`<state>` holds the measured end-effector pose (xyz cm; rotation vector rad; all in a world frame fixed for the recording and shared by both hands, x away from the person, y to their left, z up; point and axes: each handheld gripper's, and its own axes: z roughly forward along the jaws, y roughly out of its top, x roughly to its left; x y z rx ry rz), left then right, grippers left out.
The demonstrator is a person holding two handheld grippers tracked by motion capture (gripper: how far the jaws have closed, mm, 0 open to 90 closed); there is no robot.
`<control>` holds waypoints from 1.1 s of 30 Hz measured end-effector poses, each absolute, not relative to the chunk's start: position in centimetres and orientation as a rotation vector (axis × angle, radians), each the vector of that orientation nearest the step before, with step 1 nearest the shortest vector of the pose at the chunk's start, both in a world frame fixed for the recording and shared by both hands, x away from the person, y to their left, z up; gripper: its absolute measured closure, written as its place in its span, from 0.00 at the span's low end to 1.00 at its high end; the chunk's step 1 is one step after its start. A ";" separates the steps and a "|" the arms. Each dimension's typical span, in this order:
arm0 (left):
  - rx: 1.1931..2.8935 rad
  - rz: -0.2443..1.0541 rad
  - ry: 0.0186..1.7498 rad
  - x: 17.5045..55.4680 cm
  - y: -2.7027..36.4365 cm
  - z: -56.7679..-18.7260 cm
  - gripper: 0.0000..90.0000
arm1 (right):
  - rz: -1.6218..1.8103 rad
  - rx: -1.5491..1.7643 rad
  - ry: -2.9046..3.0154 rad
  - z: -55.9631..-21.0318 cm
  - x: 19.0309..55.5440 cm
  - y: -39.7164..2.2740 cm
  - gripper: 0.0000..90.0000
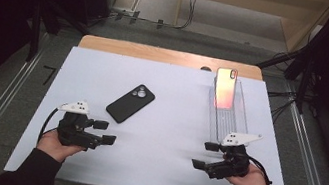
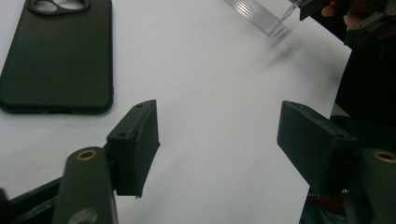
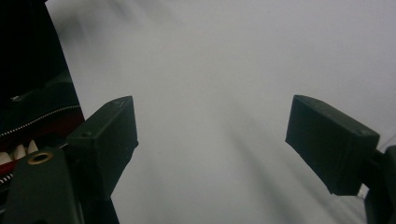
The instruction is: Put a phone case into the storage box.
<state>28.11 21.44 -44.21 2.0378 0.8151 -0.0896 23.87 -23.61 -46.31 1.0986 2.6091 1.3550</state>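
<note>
Centrally on the white table point(image 1: 165, 138) lies a black phone case point(image 1: 130, 103), flat, back up, its camera cut-out toward the far right and its long axis running diagonally. Just near-left of it hovers the left gripper point(image 1: 106, 132), held in the person's left hand point(image 1: 55, 144), jaws pointing right across the table; they stand spread with nothing but bare table surface between them. From the left gripper view the phone case point(image 2: 57, 56) appears at upper left, beyond and clear of the left gripper point(image 2: 219, 135), touching neither jaw. At the near right, the right gripper point(image 1: 206, 156) sits in the right hand point(image 1: 250, 180), jaws pointing left, likewise spread and empty, as the right gripper view confirms point(image 3: 212, 140). Beyond it, a clear plastic stand point(image 1: 229, 116) holds a phone point(image 1: 224, 88) leaning upright at its far end, well apart from the case.
</note>
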 end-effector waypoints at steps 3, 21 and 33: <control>2.029 -0.111 0.799 28.7 21.3 -43.8 0.31 | 1.354 1.098 2.609 -46.3 23.9 -23.6 0.16; 2.094 -0.062 0.798 33.0 19.7 -43.1 0.00 | 1.356 1.092 2.612 -46.4 23.9 -23.7 0.16; 2.108 0.039 0.844 36.1 18.8 -43.1 0.02 | 1.363 1.096 2.610 -46.4 24.0 -23.7 0.16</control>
